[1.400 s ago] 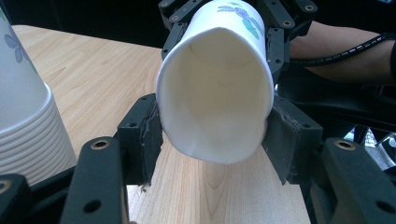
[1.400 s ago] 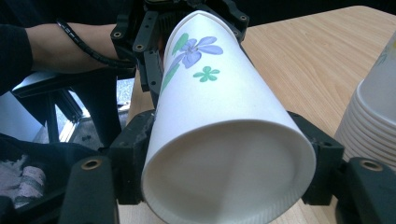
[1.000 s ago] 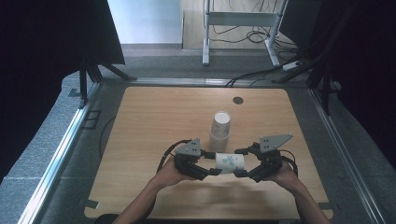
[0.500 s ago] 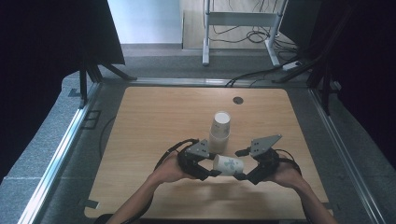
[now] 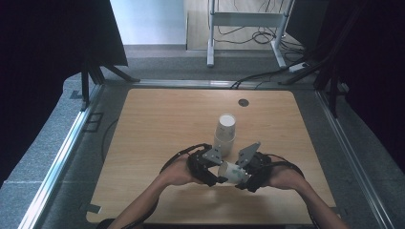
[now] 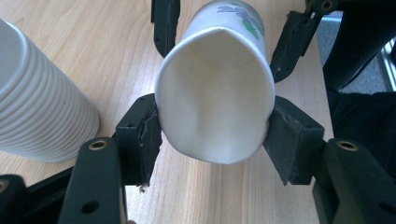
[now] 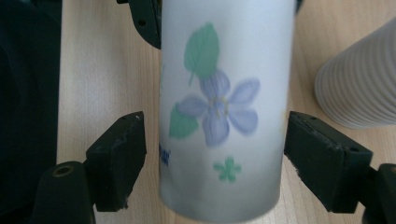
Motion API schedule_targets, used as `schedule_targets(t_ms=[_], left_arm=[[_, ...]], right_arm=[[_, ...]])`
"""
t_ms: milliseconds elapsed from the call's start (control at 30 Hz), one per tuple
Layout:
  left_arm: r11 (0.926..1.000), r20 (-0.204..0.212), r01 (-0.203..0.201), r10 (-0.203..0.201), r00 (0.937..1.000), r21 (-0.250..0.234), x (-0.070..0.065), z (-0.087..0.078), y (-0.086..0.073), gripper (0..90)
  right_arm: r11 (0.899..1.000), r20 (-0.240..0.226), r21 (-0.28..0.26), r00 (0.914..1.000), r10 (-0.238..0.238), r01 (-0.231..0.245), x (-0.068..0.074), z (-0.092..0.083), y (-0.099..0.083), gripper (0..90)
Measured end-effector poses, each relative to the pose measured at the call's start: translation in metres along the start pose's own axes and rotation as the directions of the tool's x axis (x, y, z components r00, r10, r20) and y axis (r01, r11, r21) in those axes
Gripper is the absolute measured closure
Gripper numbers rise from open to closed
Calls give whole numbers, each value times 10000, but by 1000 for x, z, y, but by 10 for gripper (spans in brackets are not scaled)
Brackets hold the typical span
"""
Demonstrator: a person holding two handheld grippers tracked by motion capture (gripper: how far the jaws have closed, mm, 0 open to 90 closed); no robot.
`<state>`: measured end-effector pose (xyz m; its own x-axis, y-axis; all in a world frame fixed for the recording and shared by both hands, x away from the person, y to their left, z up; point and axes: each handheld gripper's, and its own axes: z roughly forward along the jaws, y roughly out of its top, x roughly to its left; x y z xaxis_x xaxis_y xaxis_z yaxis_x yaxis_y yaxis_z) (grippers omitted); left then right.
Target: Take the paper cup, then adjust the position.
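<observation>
Paper cup (image 5: 232, 172) is held lying sideways just above the table (image 5: 157, 124), near edge, centre, between both hands. Left gripper (image 5: 216, 172) is clamped on it near the rim; in the left gripper view the pads (image 6: 142, 133) press in from both sides and the mouth of the cup (image 6: 215, 100) is squashed to an oval. Right gripper (image 5: 241, 175) sits around the base end: jaws have just been closing, cup between them, but in the right gripper view the pads (image 7: 119, 154) stand clear of the wall on both sides, so no grip there yet.

Step, as I read it: one cup pulled off the stack (image 5: 224, 133) and being passed or re-gripped hand to hand. Stack stands upside down just beyond the grippers, apart from the held cup.

Next move calls for the right jaws to finish closing on the base end, gently, before the left lets go. Thin wall, already deformed under the left pads, so extra squeeze would likely crease it.

Cup look: white paper, printed violet flower (image 7: 219, 109) with green leaves (image 7: 201, 49), some small blue print near the bottom that is too blurred to read. Plain white inside, empty.
</observation>
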<state>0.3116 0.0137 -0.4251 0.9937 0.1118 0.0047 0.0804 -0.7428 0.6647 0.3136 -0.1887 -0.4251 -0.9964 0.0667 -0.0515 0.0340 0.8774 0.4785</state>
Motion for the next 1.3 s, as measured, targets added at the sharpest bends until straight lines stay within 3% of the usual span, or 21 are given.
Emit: schedule_targets(t_ms=[200, 767, 1067, 1167, 1300], left_arm=[[9999, -43, -70, 70, 10000, 126, -1, 2, 2, 394], [9992, 77, -222, 219, 9997, 347, -3, 7, 2, 390], [9998, 177, -124, 121, 9998, 160, -3, 6, 1, 369], [10000, 229, 30, -29, 9997, -23, -2, 4, 1, 327], [9976, 155, 538, -532, 9985, -437, 2, 0, -2, 218]], right_arm=[[9986, -73, 471, 9997, -250, 253, 0, 6, 7, 253], [9963, -248, 772, 9991, -355, 373, 2, 12, 8, 373], [9984, -246, 509, 9994, -231, 243, 3, 10, 6, 382], [9993, -218, 274, 9994, -264, 270, 2, 9, 5, 377], [10000, -190, -88, 9998, 16, -18, 3, 6, 3, 375]])
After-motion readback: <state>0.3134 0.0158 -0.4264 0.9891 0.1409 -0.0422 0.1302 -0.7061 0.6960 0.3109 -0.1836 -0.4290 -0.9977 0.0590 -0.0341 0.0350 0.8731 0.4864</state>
